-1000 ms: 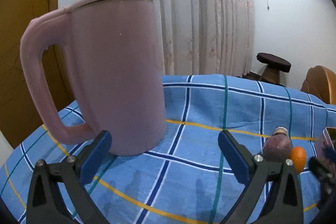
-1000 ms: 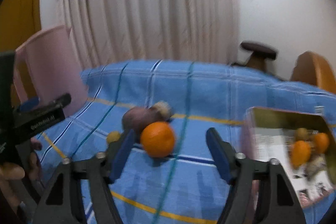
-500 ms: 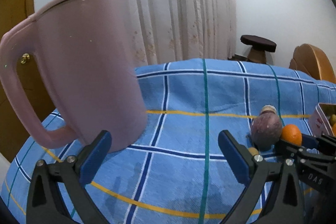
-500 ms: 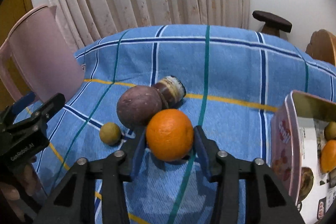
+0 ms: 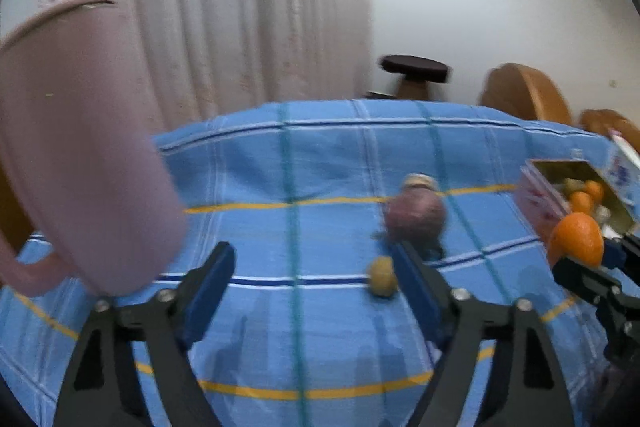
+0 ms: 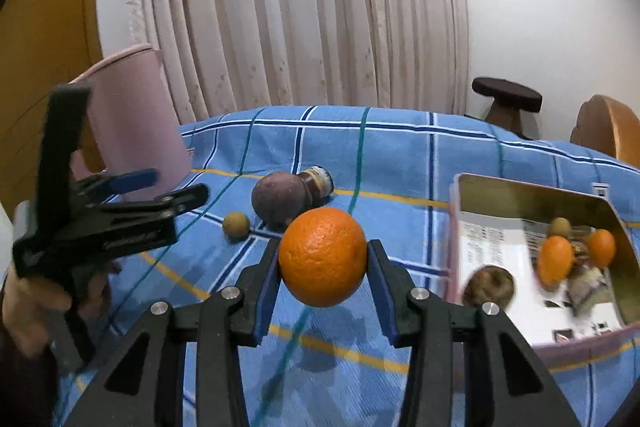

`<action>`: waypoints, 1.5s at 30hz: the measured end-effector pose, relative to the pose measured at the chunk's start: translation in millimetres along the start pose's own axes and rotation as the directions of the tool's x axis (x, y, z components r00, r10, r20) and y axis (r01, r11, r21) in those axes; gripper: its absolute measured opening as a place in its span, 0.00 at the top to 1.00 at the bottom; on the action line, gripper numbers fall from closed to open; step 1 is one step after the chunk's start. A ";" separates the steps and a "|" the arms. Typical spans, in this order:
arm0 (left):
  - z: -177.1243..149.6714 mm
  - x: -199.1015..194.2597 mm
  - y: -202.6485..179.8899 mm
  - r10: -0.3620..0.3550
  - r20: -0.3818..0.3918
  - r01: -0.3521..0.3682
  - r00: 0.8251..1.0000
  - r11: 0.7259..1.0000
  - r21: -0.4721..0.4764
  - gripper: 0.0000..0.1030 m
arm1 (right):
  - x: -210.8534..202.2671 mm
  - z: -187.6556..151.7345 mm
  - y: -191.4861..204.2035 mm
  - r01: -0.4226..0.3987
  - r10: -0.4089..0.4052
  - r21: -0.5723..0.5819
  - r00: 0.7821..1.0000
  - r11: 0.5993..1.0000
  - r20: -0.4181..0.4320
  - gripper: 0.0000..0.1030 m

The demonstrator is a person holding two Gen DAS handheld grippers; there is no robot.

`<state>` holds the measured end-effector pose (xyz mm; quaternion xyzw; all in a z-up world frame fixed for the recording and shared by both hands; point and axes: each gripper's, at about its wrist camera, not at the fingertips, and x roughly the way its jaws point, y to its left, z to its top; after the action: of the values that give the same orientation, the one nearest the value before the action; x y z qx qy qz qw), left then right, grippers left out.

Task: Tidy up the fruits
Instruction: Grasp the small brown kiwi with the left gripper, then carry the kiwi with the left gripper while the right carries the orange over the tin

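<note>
Orange fruit, the orange (image 6: 322,257), now sits clamped between the blue pads of the right hand-held gripper (image 6: 322,263) and hangs clear of the blue checked cloth (image 6: 400,155); half a second ago it lay on that cloth beside the dark purple fruit (image 6: 280,201). The lift is done, and I judge the carry to the open tin box (image 6: 616,223) at three o'clock comes next, where other small fruits already lie.

The left hand-held gripper (image 5: 312,279) has just been narrowing its jaws, yet nothing is between them: released, empty. The small yellow-green fruit (image 5: 382,275) lies just beside its right finger, probably its next target.

The pink jug (image 6: 136,123) stands at nine o'clock. Print on the box lining and the left tool's body is too blurred to read.
</note>
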<state>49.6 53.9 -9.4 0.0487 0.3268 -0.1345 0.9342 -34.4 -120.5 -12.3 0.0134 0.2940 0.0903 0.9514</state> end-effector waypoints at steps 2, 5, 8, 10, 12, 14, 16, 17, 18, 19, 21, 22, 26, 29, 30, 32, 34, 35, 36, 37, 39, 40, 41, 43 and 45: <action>-1.5 3.6 -11.7 -0.038 -0.020 0.039 0.999 0.999 0.036 0.33 | -5.8 -0.8 -1.8 0.005 -0.004 -0.004 1.000 1.000 0.005 0.57; -0.4 12.8 -31.2 -0.045 -0.052 0.050 0.998 0.994 0.095 0.42 | -6.7 -0.2 -0.8 -0.006 0.006 0.003 1.000 1.000 0.006 0.57; 8.4 24.3 -39.0 -0.067 -0.083 0.075 0.994 0.992 0.100 0.48 | -3.5 1.0 -4.0 -0.019 0.018 0.021 1.000 1.000 0.004 0.57; 11.2 33.9 -43.5 -0.049 -0.112 0.062 0.992 0.992 0.113 0.54 | -3.4 0.8 -6.7 -0.019 0.019 0.031 1.000 0.999 0.002 0.57; 12.2 43.6 -49.8 -0.054 -0.142 0.072 0.988 0.989 0.131 0.59 | -1.7 0.6 -9.4 -0.028 0.028 0.046 1.000 0.999 -0.001 0.57; 10.7 50.9 -57.4 -0.028 -0.158 0.054 0.987 0.985 0.165 0.64 | -0.3 0.4 -11.7 -0.027 0.028 0.052 1.000 0.998 -0.005 0.57; 10.4 54.2 -59.5 -0.011 -0.171 0.041 0.985 0.984 0.176 0.65 | 1.9 0.0 -12.5 -0.024 0.024 0.053 1.000 0.998 -0.009 0.57; 10.7 54.7 -57.3 -0.025 -0.177 0.054 0.984 0.986 0.161 0.65 | 2.2 0.0 -13.4 -0.026 0.026 0.057 1.000 0.998 -0.011 0.57; 10.8 55.2 -54.3 -0.040 -0.183 0.067 0.982 0.987 0.143 0.67 | 3.2 -0.3 -13.9 -0.029 0.030 0.062 0.999 0.998 -0.016 0.57; 10.5 56.7 -50.3 -0.052 -0.194 0.077 0.980 0.989 0.123 0.73 | 3.7 -0.5 -14.6 -0.029 0.031 0.063 0.999 0.998 -0.020 0.57; 10.1 58.2 -40.4 -0.094 -0.209 0.111 0.974 0.991 0.073 0.74 | 4.4 -0.1 -15.3 -0.029 0.031 0.065 0.999 0.997 -0.025 0.57; 9.7 57.0 -36.0 -0.117 -0.209 0.130 0.971 0.990 0.051 0.74 | 4.3 0.5 -15.4 -0.028 0.030 0.067 0.999 0.997 -0.023 0.57; 10.2 48.3 -26.2 -0.111 -0.170 0.115 0.979 0.993 0.016 0.74 | 3.7 1.0 -16.8 -0.028 0.029 0.072 0.999 0.997 -0.014 0.57; 10.2 29.2 -19.2 -0.075 -0.061 0.074 0.995 0.997 -0.013 0.74 | -0.1 0.9 -16.4 -0.017 0.016 0.065 1.000 0.998 0.016 0.57; 10.6 20.1 -17.6 -0.063 -0.006 0.063 0.998 0.997 -0.038 0.74 | -3.0 1.8 -14.9 -0.004 0.002 0.052 0.999 0.999 0.035 0.57; 12.7 7.7 -15.7 -0.046 0.066 0.051 0.997 0.996 -0.079 0.74 | -8.3 3.6 -13.3 0.023 -0.025 0.030 0.997 0.999 0.069 0.57; 13.3 -1.8 -15.7 -0.040 0.120 0.052 0.992 0.993 -0.105 0.74 | -14.8 4.7 -12.8 0.048 -0.050 0.022 0.993 0.999 0.106 0.57; 11.9 -7.6 -19.1 -0.032 0.146 0.049 0.989 0.992 -0.114 0.74 | -17.1 5.3 -13.3 0.055 -0.058 0.024 0.991 0.998 0.118 0.57; 12.7 -10.7 -19.7 -0.023 0.159 0.041 0.987 0.993 -0.115 0.74 | -17.9 5.7 -13.8 0.059 -0.062 0.024 0.991 0.998 0.121 0.57; 12.1 -13.5 -24.6 -0.010 0.167 0.029 0.986 0.993 -0.111 0.74 | -17.7 6.0 -14.1 0.067 -0.069 0.021 0.990 0.998 0.121 0.57; 9.9 -17.8 -35.5 0.030 0.182 -0.014 0.983 0.996 -0.090 0.74 | -15.9 5.9 -14.0 0.080 -0.081 0.014 0.990 0.997 0.113 0.57; 8.9 -19.9 -42.5 0.049 0.191 -0.036 0.980 0.997 -0.074 0.74 | -15.0 6.0 -14.2 0.082 -0.083 0.014 0.991 0.997 0.109 0.57; 7.9 -22.2 -50.1 0.065 0.200 -0.054 0.978 0.997 -0.059 0.74 | -15.0 6.4 -15.0 0.082 -0.083 0.016 0.991 0.997 0.106 0.57; 2.5 -28.7 -54.9 0.074 0.204 -0.066 0.976 0.997 -0.050 0.74 | -16.8 7.9 -15.7 0.079 -0.081 0.020 0.991 0.997 0.107 0.57; -0.1 -31.8 -63.1 0.071 0.198 -0.062 0.978 0.997 -0.050 0.74 | -19.5 9.0 -17.1 0.080 -0.082 0.017 0.990 0.997 0.112 0.57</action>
<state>7.8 0.5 10.2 0.0256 0.2325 -0.1003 0.9671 -42.3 -140.6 4.6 0.0127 0.2405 0.0489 0.9693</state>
